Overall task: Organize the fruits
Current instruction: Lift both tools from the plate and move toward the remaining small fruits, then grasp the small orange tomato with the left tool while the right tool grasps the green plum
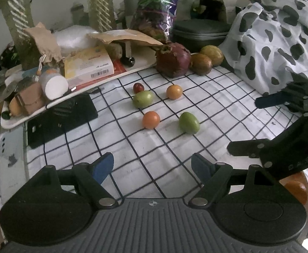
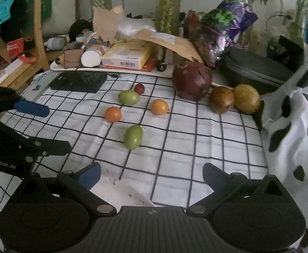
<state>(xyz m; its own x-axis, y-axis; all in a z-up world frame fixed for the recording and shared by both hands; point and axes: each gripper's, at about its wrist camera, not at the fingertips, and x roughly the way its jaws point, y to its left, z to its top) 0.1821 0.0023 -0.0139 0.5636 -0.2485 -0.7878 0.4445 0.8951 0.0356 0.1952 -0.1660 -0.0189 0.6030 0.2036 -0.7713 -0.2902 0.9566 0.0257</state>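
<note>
1. Holding both tools low over the checked cloth (image 2: 196, 151), we start with nothing gripped: the left gripper (image 1: 151, 167) has its jaws spread wide and empty, and the right gripper (image 2: 151, 176) likewise stands parted with nothing between the blue pads.
2. Just under the right gripper lies a white tray (image 2: 122, 191); we judge it the likely place for the small fruits, though only a corner of it shows.
3. Nearest of the fruits is the near green fruit (image 2: 133, 137), lying alone on the cloth ahead of the right gripper. We take it first, coming in low with the jaws straddling its narrow width, since its egg shape will likely roll if nudged from one side.
4. Beyond it sit the near orange fruit (image 2: 113, 114) and the far orange fruit (image 2: 159, 106), apart from each other. We close gently; both look smooth and round, so a centred grip matters.
5. Farther on, the far green fruit (image 2: 128, 97) lies just beside the small red fruit (image 2: 139, 88). We lift the green one first, so that there is room for the jaws around the red.
6. At the back of the counter stand the dragon fruit (image 2: 191, 83) and two brown-yellow round fruits (image 2: 234, 99), touching one another. The dragon fruit looks too broad for an easy grip.
</note>
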